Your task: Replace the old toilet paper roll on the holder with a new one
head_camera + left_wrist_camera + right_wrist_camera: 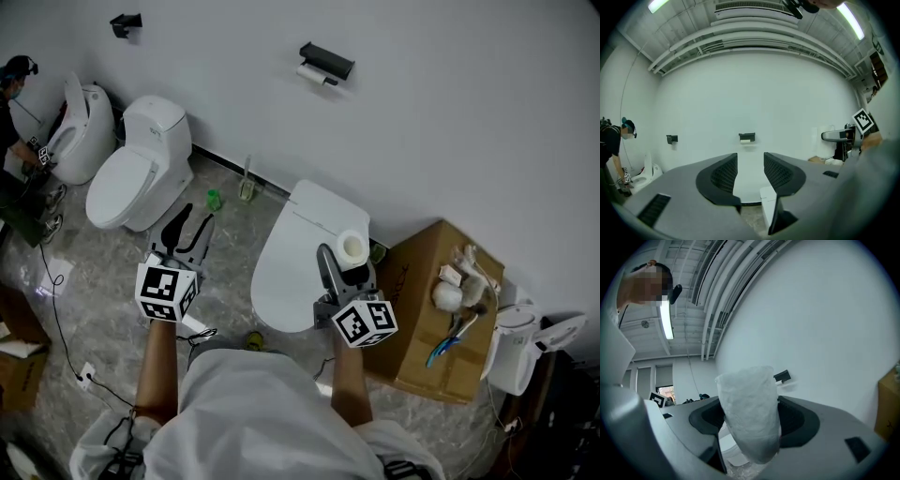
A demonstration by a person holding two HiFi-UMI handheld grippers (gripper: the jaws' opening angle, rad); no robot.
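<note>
Your right hand-held gripper (751, 423) was squeezing the new toilet paper roll (352, 247) between its jaws, so the roll was ready to go on. Your left hand-held gripper (750, 174) was open with nothing in it, likely kept free to pull off the old roll (312, 74). That old roll sat on the holder (328, 58) up on the wall, well ahead of you, past the toilet (291, 267).

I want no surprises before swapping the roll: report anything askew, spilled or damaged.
Nothing looks spilled or broken, and the holder hangs straight on the wall. Only untidy spots: loose odds and ends on the cardboard box, and a cable trailing across the floor.
</note>
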